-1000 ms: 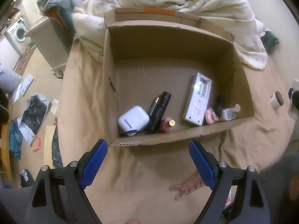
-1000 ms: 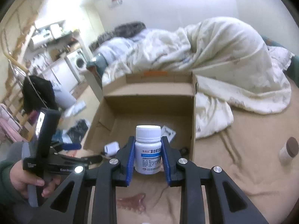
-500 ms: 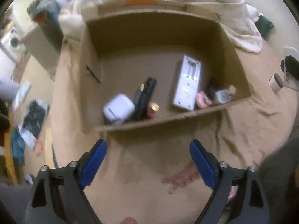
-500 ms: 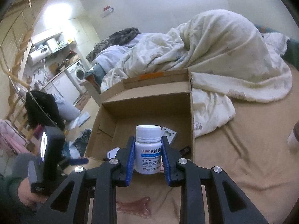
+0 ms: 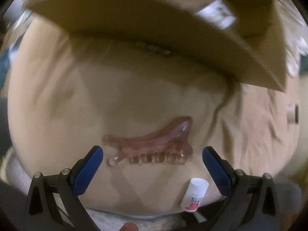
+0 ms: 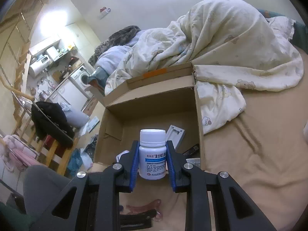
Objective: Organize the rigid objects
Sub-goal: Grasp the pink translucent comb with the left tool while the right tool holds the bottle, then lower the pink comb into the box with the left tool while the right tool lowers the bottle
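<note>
- Left gripper: pointing down at the tan bedsheet, jaws standing at their widest after just opening further, gripping nothing.
- Lying flat on the sheet between the blue pads, just toward 12 o'clock of them: a pinkish translucent comb-like clip, teeth facing 6 o'clock, untouched.
- Showing at 5 o'clock in the left wrist view: the white pill bottle carried by the other tool.
- Filling 12 to 2 o'clock of that view, blurred: the cardboard box, with a white device inside.
- Right gripper: pinching narrowly on the white pill bottle, pads pressing both sides of its body, cap up, label facing the camera.
- Sitting beyond it at 12 o'clock: the open cardboard box, holding the white device and some dark items too small to tell.
- Heaped at 12 to 2 o'clock behind the box: a cream duvet.
- Standing far off at 10 o'clock: a washing machine.
</note>
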